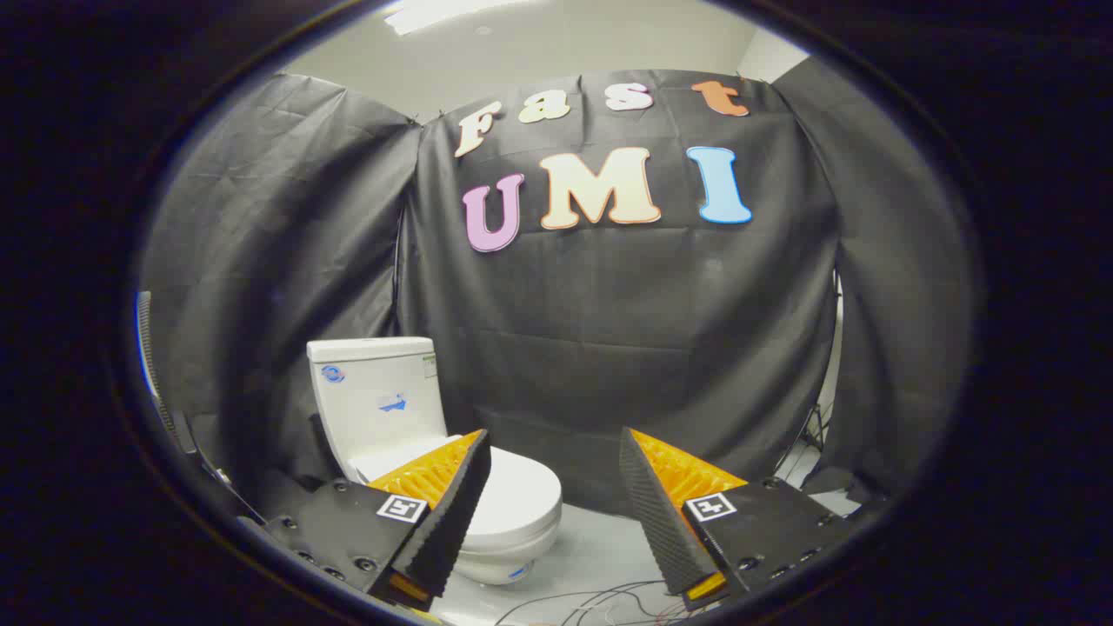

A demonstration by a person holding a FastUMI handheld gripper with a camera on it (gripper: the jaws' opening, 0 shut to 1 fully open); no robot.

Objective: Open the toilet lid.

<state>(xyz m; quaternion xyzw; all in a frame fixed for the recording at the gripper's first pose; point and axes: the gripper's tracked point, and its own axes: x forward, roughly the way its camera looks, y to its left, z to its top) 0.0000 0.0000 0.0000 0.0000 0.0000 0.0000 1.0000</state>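
White porcelain toilet (409, 417), the landmark: its lid (513, 496) lies flat and closed on the bowl, with the tank (374, 391) upright behind it against the black cloth wall (626, 330). My gripper (554, 474) has its 2 fingers spread wide, holding nothing; my left finger (443, 513) overlaps the lid's near edge in view, while my right finger (669, 513) sits well to the toilet's right. Pale floor (591, 548) lies open beside the bowl's rounded front rim. Loose cables (609, 600) trail across the floor near the toilet's base.
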